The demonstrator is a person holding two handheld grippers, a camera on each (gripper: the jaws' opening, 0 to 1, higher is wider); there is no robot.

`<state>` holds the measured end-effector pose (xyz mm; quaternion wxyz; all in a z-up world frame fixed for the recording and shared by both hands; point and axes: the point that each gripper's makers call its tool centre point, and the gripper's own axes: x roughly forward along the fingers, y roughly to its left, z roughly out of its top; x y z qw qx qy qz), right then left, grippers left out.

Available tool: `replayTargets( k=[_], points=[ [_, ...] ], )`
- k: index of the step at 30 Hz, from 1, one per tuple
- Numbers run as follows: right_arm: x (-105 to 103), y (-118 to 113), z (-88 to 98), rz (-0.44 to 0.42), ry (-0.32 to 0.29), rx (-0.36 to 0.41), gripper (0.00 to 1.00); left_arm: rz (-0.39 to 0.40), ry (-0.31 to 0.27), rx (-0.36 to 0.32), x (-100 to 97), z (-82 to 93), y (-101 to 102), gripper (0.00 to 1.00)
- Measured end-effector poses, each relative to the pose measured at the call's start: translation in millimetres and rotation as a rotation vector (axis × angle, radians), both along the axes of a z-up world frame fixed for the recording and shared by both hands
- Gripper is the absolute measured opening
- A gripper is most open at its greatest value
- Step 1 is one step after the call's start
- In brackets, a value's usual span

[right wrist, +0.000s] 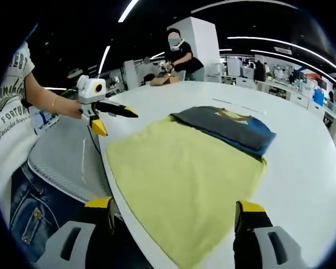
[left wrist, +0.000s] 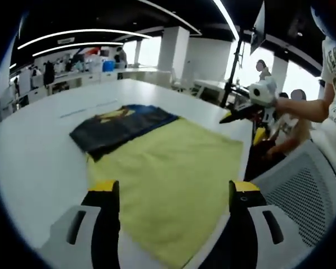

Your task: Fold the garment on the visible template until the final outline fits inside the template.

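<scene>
Hovering above the near edge of the white tabletop [left wrist: 39,145], both grippers carry nothing. The left gripper [left wrist: 175,193] sits at bottom centre of its own view, yellow-tipped fingers [left wrist: 105,186] spread wide; it also shows at upper left of the right gripper view, parted. The right gripper [right wrist: 175,208] is likewise spread wide at the bottom of its view.

The dark garment [left wrist: 120,126] lies folded at upper centre-left of the left gripper view, resting on the far end of the yellow template [left wrist: 173,174], one edge seemingly overhanging the cloth.

Judgement: folding looks nearly done; a checking or trimming step. The next move calls for closing on the overhanging edge and tucking it inward, without dragging the template.

People stand in the background.
</scene>
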<state>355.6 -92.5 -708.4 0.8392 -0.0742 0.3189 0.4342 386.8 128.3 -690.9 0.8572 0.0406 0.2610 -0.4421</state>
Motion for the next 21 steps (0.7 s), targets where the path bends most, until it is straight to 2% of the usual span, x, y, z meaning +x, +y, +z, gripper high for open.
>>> replayTargets(
  k=[2,4,6,12,14,17,21],
  points=[
    [-2,0,-2.1,0.002,0.002,-0.008,0.84,-0.014,-0.008,0.011,-5.8,-1.3,1,0.73],
    [-5,0,-4.4,0.012,0.003,-0.016,0.81,-0.053,-0.024,0.057,-12.5,-7.2,4,0.7],
    [-8,1,-6.7,0.018,0.008,-0.021,0.79,-0.046,0.006,0.053,-16.4,-12.3,6,0.68],
    [-13,-2,-15.2,0.033,0.017,-0.055,0.74,-0.095,0.01,0.108,-28.5,-23.0,8,0.61],
    [-15,-3,-18.5,0.037,0.017,-0.069,0.72,-0.109,0.04,0.1,-34.0,-27.0,8,0.59],
    [-17,-6,-23.5,0.041,0.018,-0.09,0.67,-0.136,0.034,0.156,-37.7,-34.7,12,0.55],
    [-18,-10,-28.5,0.043,0.023,-0.11,0.59,-0.159,0.032,0.176,-41.8,-36.2,12,0.49]
  ],
)
